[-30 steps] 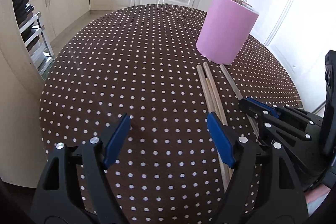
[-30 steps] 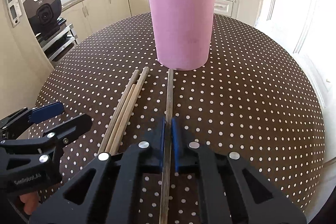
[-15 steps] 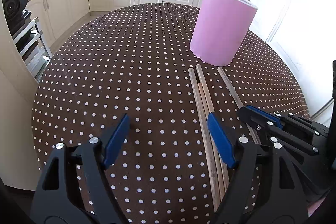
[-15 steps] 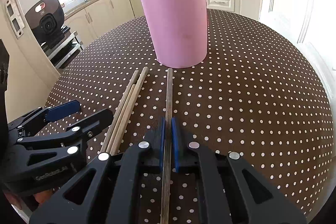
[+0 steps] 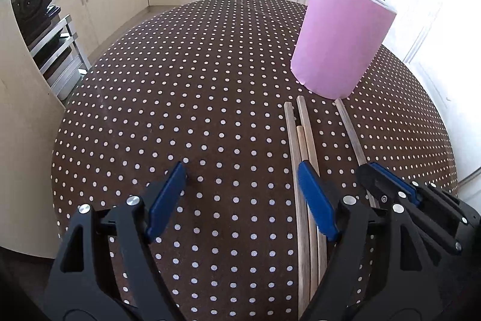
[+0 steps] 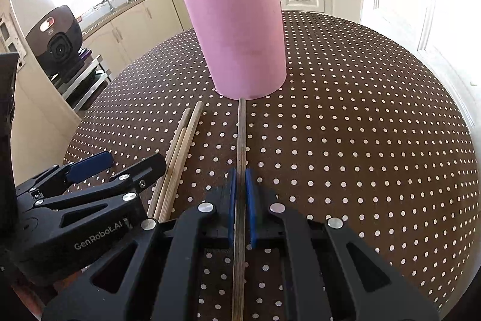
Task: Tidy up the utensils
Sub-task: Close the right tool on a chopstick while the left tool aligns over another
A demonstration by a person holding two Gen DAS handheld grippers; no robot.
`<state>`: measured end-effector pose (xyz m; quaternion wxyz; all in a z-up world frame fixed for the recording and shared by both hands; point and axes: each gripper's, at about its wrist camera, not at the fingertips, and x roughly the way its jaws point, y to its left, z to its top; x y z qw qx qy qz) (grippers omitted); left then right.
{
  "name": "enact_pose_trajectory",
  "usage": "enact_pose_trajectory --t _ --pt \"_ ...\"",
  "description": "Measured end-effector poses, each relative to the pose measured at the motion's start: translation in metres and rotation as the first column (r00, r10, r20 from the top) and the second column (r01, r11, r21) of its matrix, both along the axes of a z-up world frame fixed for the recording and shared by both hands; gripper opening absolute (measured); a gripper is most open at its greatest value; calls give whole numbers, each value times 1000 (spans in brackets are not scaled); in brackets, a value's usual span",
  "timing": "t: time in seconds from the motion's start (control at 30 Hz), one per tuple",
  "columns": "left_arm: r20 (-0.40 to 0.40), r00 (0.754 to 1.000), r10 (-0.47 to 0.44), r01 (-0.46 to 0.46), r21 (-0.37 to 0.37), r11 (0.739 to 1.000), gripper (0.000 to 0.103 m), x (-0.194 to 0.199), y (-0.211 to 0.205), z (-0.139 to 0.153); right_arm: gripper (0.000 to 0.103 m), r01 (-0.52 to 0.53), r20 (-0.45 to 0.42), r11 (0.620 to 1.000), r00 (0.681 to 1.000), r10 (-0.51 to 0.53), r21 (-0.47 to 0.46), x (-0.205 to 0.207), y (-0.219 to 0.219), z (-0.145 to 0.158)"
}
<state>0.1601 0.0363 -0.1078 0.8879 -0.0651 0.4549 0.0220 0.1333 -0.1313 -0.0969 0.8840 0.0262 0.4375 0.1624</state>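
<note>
The left gripper [image 5: 240, 188] hung with jaws apart, empty, over the table [image 5: 180, 110], three sticks [image 5: 303, 146] lying under its right finger. The right gripper [image 6: 240, 185] was clamped on one stick [image 6: 241, 134], its far tip touching the cup [image 6: 240, 38]. Best lift that tip clear of the rim before tilting it in.

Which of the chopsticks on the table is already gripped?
The lone chopstick lying apart, pointing at the pink holder: the right gripper is shut on it. The three bundled chopsticks lie loose.
</note>
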Motion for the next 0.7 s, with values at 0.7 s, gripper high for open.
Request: enact_pose_trajectory --t 0.7 --pt "-69 998 8 -7 13 1000 76 -8 -11 1 5 27 -47 997 999 -23 78 -7 -28 0"
